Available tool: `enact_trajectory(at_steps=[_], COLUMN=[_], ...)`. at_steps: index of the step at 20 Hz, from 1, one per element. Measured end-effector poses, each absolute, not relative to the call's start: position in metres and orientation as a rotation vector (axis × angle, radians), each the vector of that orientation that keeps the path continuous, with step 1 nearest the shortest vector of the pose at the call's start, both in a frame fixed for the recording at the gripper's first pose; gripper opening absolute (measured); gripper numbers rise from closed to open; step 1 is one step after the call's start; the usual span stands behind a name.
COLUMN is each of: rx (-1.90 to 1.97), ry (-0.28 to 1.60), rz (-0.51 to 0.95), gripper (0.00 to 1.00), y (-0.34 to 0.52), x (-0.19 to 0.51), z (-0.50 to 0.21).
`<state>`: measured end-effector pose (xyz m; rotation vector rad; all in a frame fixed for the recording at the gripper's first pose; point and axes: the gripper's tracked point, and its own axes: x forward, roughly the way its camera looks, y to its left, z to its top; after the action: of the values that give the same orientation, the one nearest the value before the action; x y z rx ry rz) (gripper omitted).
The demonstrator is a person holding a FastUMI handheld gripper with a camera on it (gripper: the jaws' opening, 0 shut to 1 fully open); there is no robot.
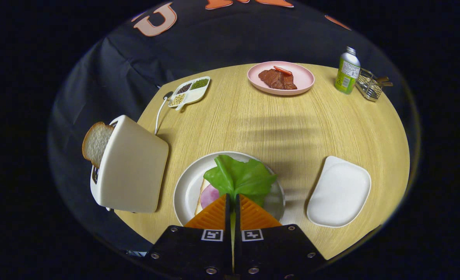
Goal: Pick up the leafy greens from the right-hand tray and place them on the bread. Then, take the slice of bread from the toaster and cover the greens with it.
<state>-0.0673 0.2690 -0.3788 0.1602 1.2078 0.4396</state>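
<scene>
The leafy greens [239, 177] hang pinched at their near edge between the two fingers of the claw [232, 200], which is clenched on them, directly over the round plate [187, 182]. Beneath the leaf a slice of bread [200, 194] with a pink round of ham [209, 195] peeks out on the plate. The right-hand tray [339, 192] on the desk [292, 128] no longer holds any greens, so the pick-up looks finished; by my reading the leaf is at the point of being laid down, and I cannot tell whether it already rests on the bread. Left to do: let go of the greens, then go to the toaster [130, 167] just left of the plate, where the second slice [95, 142] stands out of the slot, and cover the greens with it.
</scene>
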Motion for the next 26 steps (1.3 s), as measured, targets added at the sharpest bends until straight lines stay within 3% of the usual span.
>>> enact_trajectory(at_steps=[6, 10, 13, 20, 26], rx=[0.138, 0.166, 0.173, 0.203, 0.167], ry=[1.235, 1.255, 1.231, 1.132, 1.015], rz=[0.427, 0.437, 0.445, 0.487, 0.572], gripper=[0.06, 0.16, 0.3, 0.48, 0.78], y=[0.277, 0.283, 0.284, 0.295, 0.341], x=[-0.074, -0.08, -0.076, -0.059, -0.038], z=[-0.392, -0.391, -0.38, -0.306, -0.225])
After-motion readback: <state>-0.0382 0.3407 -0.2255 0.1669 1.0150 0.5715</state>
